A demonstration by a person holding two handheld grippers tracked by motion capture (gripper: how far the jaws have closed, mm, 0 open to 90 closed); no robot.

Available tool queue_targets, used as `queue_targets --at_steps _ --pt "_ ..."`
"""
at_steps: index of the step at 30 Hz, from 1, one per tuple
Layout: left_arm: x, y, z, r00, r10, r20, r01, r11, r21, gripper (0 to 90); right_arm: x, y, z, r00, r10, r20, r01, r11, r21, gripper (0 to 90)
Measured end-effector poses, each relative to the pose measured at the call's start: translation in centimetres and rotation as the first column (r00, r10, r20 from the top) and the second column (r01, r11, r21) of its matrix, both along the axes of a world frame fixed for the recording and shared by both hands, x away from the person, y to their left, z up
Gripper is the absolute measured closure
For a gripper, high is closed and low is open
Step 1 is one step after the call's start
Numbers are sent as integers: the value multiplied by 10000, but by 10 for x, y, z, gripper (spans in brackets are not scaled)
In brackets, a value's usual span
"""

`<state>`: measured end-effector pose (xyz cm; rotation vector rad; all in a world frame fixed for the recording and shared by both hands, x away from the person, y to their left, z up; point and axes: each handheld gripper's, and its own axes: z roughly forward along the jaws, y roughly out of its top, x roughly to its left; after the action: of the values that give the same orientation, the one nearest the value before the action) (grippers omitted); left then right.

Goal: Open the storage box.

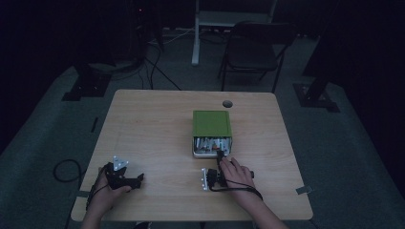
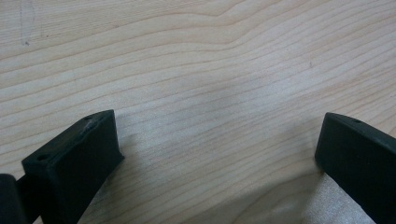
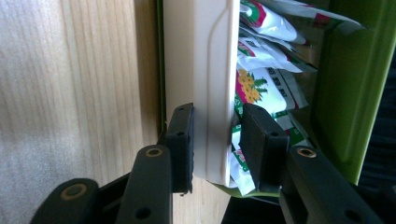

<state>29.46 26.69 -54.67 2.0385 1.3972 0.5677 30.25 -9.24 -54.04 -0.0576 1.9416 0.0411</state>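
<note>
The green box (image 1: 212, 125) sits on the counter (image 1: 153, 138) right of centre, its white drawer (image 3: 210, 88) pulled out toward the person and packed with sachets (image 3: 261, 88). The right gripper (image 3: 215, 140) has its jaws clamped on the drawer's front wall, one outside and one inside among the sachets. The left gripper (image 1: 125, 175) rests near the counter's front left corner, jaws wide apart over bare wood.

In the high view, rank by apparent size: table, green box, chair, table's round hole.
1. Table
2. Chair, though it stands farther off, so true size is unsure
3. Green box
4. Hole
</note>
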Motion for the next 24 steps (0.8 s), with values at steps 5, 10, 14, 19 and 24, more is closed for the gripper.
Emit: queue_targets --at_steps 5,10,14,19,24 --pt "0 0 0 10000 0 2 0 10000 0 1 1 0 -1 10000 18 -67 -18 10000 -57 709" --pt "0 0 0 10000 5 1 -5 10000 3 1 1 0 1 9997 -2 -230 2 10000 14 719" --pt "0 0 0 10000 -2 4 2 10000 5 1 2 1 4 9988 -76 -493 76 10000 -11 722" --pt "0 0 0 10000 6 1 -6 10000 1 1 1 1 6 9980 -79 -630 78 10000 -18 724" --pt "0 0 0 10000 6 2 -6 10000 2 1 -3 2 7 9977 -114 -671 115 9999 16 724"
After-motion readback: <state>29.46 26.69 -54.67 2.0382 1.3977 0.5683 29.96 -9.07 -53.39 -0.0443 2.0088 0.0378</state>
